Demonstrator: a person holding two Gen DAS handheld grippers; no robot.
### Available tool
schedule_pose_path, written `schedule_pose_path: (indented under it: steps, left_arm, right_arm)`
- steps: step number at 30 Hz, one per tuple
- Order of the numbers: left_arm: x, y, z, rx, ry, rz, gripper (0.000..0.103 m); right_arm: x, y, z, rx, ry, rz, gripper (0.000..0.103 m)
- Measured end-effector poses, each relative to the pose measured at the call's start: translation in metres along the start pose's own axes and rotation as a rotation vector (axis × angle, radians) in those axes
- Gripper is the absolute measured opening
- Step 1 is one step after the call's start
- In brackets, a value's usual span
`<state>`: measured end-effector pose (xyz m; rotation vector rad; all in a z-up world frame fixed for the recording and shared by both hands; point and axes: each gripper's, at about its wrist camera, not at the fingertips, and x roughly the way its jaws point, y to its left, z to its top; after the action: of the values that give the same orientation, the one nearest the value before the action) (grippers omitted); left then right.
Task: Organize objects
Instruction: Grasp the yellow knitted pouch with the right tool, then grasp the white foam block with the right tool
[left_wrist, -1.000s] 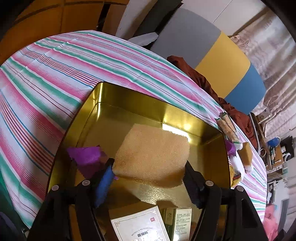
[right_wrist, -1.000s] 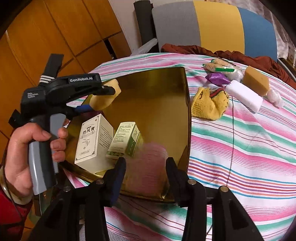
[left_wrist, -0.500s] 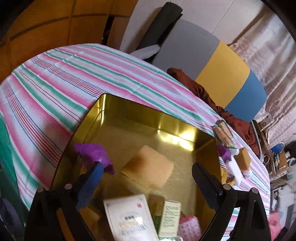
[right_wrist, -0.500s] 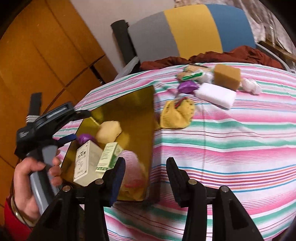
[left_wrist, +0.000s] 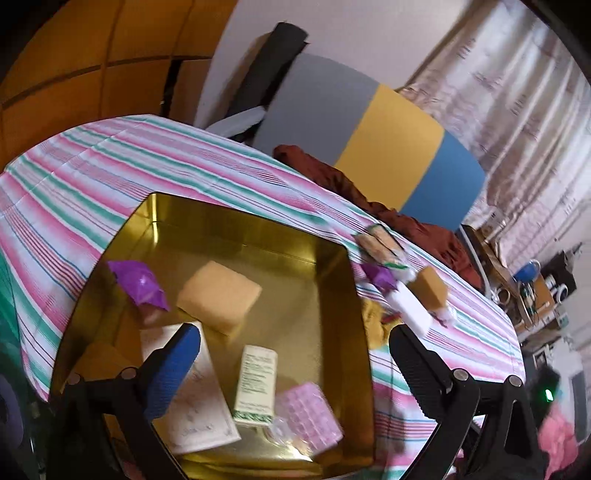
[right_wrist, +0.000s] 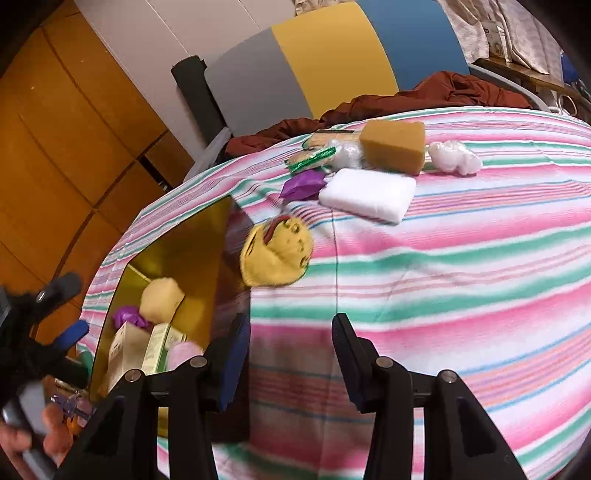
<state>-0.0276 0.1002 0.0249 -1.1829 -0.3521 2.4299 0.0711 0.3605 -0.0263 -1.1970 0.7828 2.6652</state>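
Observation:
A gold tin tray (left_wrist: 334, 254) (right_wrist: 218, 258) sits on the striped tablecloth. In it lie a tan sponge (left_wrist: 219, 295), a purple packet (left_wrist: 138, 282), a white box (left_wrist: 192, 387), a green-and-white box (left_wrist: 256, 382) and a pink blister pack (left_wrist: 308, 415). My left gripper (left_wrist: 291, 354) is open and empty above the tray's near side. My right gripper (right_wrist: 290, 332) is open and empty over the cloth right of the tray. On the cloth lie a yellow plush (right_wrist: 277, 254), a white block (right_wrist: 369, 194), a brown sponge (right_wrist: 393, 146), a purple packet (right_wrist: 301, 184), a green-banded pack (right_wrist: 314, 157) and white wads (right_wrist: 454, 157).
A grey, yellow and blue chair back (right_wrist: 332, 55) with a rust-red cloth (right_wrist: 424, 92) stands behind the table. Orange wooden cabinets (right_wrist: 55, 129) are at the left. A cluttered shelf (left_wrist: 535, 295) is at the far right.
My left gripper let go of the tan sponge into the tray, opened and pulled back. My right gripper released the pink blister pack into the tray and swung right over the cloth.

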Motion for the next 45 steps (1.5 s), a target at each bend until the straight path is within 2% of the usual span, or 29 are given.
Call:
schedule_pose_path:
  steps: [6, 14, 15, 17, 18, 23, 31, 35, 36, 39, 41, 45]
  left_arm:
    - [0.001, -0.018, -0.012, 0.041, 0.007, -0.027, 0.103]
    - [0.002, -0.029, -0.024, 0.078, 0.04, -0.024, 0.103]
    - [0.003, -0.03, -0.025, 0.08, 0.043, -0.02, 0.103]
    - [0.004, -0.032, -0.027, 0.083, 0.049, -0.021, 0.103]
    - [0.003, -0.032, -0.028, 0.085, 0.049, -0.02, 0.103]
    - [0.005, -0.04, -0.033, 0.102, 0.06, -0.017, 0.103]
    - [0.014, -0.062, -0.041, 0.15, 0.089, -0.028, 0.103]
    - [0.012, -0.077, -0.046, 0.164, 0.087, -0.056, 0.103]
    - [0.012, -0.08, -0.047, 0.168, 0.086, -0.062, 0.103]
    - [0.009, -0.086, -0.051, 0.182, 0.083, -0.074, 0.103]
    - [0.008, -0.089, -0.053, 0.194, 0.079, -0.084, 0.103]
    - [0.012, -0.093, -0.057, 0.193, 0.103, -0.103, 0.103]
  right_arm:
    - [0.036, -0.007, 0.029, -0.019, 0.038, -0.013, 0.048]
    - [0.072, -0.002, 0.053, -0.016, 0.049, 0.032, 0.049]
    - [0.076, -0.002, 0.053, -0.016, 0.05, 0.042, 0.047]
    - [0.081, -0.001, 0.053, -0.022, 0.057, 0.034, 0.038]
    - [0.082, -0.002, 0.052, -0.021, 0.057, 0.039, 0.037]
    - [0.077, -0.008, 0.049, -0.024, 0.046, 0.06, 0.031]
    - [0.041, -0.043, 0.039, 0.047, 0.004, 0.026, 0.031]
    - [0.024, -0.063, 0.035, 0.064, 0.005, 0.031, 0.036]
    - [0.018, -0.069, 0.035, 0.07, -0.011, 0.032, 0.036]
    - [-0.007, -0.082, 0.045, 0.073, -0.112, 0.015, 0.047]
    - [-0.014, -0.086, 0.059, 0.034, -0.148, 0.0, 0.052]
    - [0.009, -0.077, 0.095, -0.126, -0.085, -0.043, 0.052]
